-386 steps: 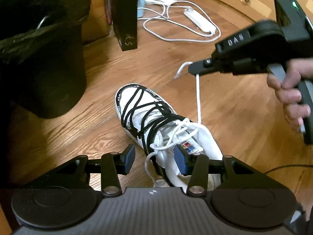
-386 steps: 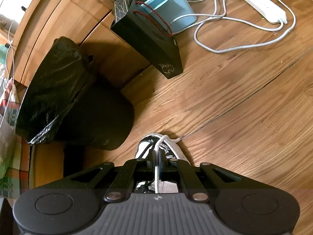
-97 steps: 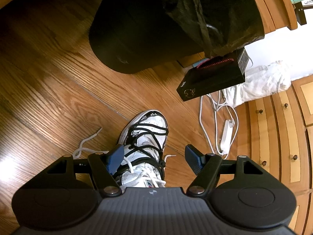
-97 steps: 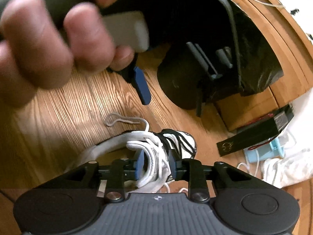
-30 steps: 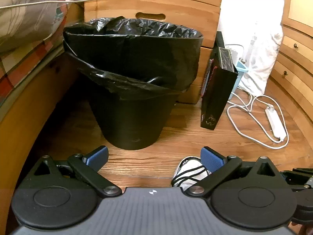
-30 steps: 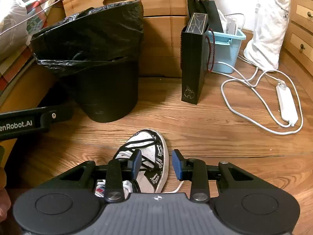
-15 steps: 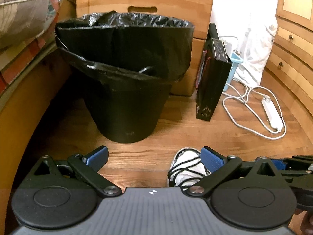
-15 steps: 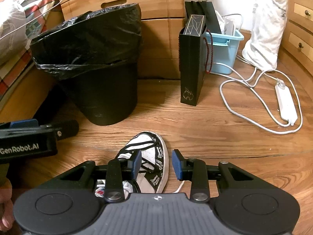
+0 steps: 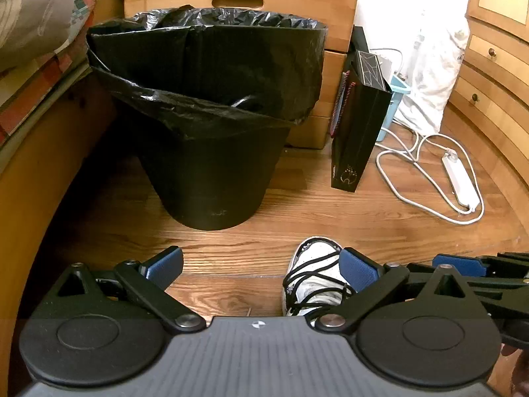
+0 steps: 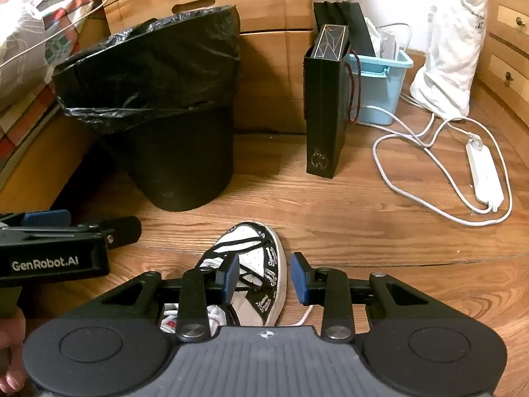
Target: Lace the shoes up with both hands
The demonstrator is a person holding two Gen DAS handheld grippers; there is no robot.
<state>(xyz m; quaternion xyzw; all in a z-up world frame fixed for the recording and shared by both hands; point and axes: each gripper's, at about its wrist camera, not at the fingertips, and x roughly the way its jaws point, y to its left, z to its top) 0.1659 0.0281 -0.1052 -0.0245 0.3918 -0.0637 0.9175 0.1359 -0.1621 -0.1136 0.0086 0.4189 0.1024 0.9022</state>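
Both tools hang open over a sneaker on the wooden floor, gripping nothing.

From the left wrist view, the left tool (image 9: 261, 266) fills the lower frame with its blue pads spread wide and empty; the sneaker (image 9: 314, 278) sits at lower centre-right, its toe showing just beside the right-hand pad, black laces crossing the white upper. A black bin (image 9: 211, 122) stands at upper centre, a black gift bag (image 9: 355, 132) to its right, a white power strip (image 9: 461, 182) at right. From the right wrist view, the right tool (image 10: 264, 276) holds its pads moderately apart, empty, with the sneaker (image 10: 261, 258) at lower centre, partly between and beneath them, and a white lace end (image 10: 302, 317) trailing beside the right-hand pad. The left tool (image 10: 49, 244) enters at the left edge.
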